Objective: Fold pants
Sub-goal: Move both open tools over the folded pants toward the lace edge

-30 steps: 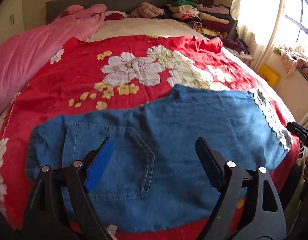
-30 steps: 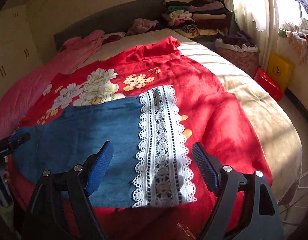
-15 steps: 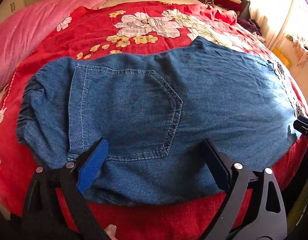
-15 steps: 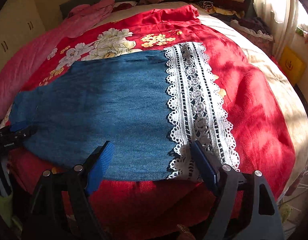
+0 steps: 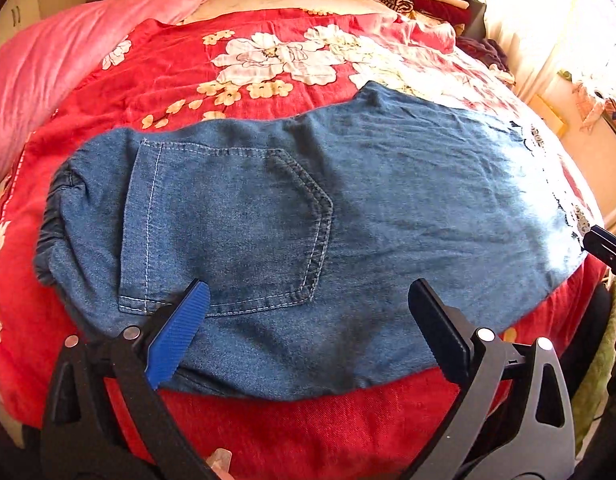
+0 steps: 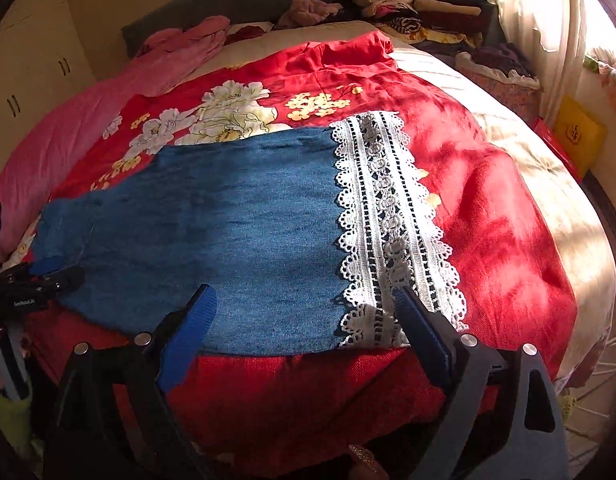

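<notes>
Blue denim pants (image 5: 347, 208) lie flat across a red floral bedspread (image 5: 180, 68), folded lengthwise, back pocket (image 5: 228, 224) up. Their waistband sits at the left and a white lace hem (image 6: 387, 220) at the right. My left gripper (image 5: 308, 304) hangs over the near edge by the pocket. Its jaws are opening, with denim under the gap and no pad pressing on it. My right gripper (image 6: 304, 304) stands over the near edge by the lace, its jaws also opening and gripping nothing. Each view catches the other gripper at its edge: the right gripper (image 5: 605, 244) and the left gripper (image 6: 40, 280).
A pink blanket (image 5: 68, 52) lies along the bed's left side. Stacks of folded clothes (image 6: 423, 4) sit at the headboard. A yellow box (image 6: 579, 132) and a curtain (image 6: 547, 20) stand to the right of the bed, and white cupboards (image 6: 32, 64) at the left.
Both grippers have tipped down toward the pants, which now fill more of each view. The jaws of both stand wider apart. The pants have not moved.
</notes>
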Demonstrator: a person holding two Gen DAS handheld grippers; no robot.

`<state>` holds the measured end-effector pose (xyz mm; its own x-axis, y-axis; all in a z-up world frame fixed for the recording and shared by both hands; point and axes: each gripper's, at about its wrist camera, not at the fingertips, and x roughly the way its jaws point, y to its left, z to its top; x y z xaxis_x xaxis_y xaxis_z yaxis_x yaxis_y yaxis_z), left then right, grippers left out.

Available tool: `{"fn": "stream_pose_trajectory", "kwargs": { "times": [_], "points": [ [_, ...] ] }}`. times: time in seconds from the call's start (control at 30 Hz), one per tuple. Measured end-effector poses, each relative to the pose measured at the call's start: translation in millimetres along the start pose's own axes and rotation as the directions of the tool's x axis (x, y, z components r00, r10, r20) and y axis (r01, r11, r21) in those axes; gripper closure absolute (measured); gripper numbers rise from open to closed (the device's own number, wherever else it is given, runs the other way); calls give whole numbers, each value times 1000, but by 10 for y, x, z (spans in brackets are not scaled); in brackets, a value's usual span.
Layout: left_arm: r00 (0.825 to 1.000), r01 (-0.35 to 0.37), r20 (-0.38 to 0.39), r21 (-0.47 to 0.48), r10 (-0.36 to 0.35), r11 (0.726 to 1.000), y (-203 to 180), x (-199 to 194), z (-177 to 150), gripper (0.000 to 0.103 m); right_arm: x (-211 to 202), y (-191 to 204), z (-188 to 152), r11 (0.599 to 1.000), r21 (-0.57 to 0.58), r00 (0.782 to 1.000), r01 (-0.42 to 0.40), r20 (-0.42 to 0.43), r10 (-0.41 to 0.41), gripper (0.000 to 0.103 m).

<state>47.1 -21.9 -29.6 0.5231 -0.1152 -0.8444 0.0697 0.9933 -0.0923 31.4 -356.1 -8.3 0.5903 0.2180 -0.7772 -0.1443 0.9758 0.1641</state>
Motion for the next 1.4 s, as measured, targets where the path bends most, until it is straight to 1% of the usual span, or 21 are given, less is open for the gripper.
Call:
{"fn": "stream_pose_trajectory", "kwargs": {
  "times": [0.1,0.4,0.47,0.53,0.73,0.9,1.4],
  "points": [
    [1000,4,7,10,-4,1000,-38,-57,8,10,-53,-28,15,1000,12,1000,12,10,-12,9],
    [997,9,71,64,-14,998,-272,-319,48,10,-167,-51,30,1000,10,999,24,41,-25,9],
    [997,15,76,72,-20,997,-325,-358,60,10,-192,-49,30,1000,8,999,26,48,-26,5],
    [997,14,79,80,-20,997,-374,-383,71,10,-219,-53,34,1000,6,998,25,58,-25,5],
    [996,13,82,101,-21,995,-489,-403,98,10,-289,-96,38,1000,13,997,27,77,-28,5],
    [995,15,94,132,-28,991,-604,-435,98,9,-336,-143,41,999,22,995,44,93,-46,5],
    [994,31,95,212,-52,977,-965,-409,166,9,-393,-283,4,996,67,992,54,112,-62,5]
  ]
}}
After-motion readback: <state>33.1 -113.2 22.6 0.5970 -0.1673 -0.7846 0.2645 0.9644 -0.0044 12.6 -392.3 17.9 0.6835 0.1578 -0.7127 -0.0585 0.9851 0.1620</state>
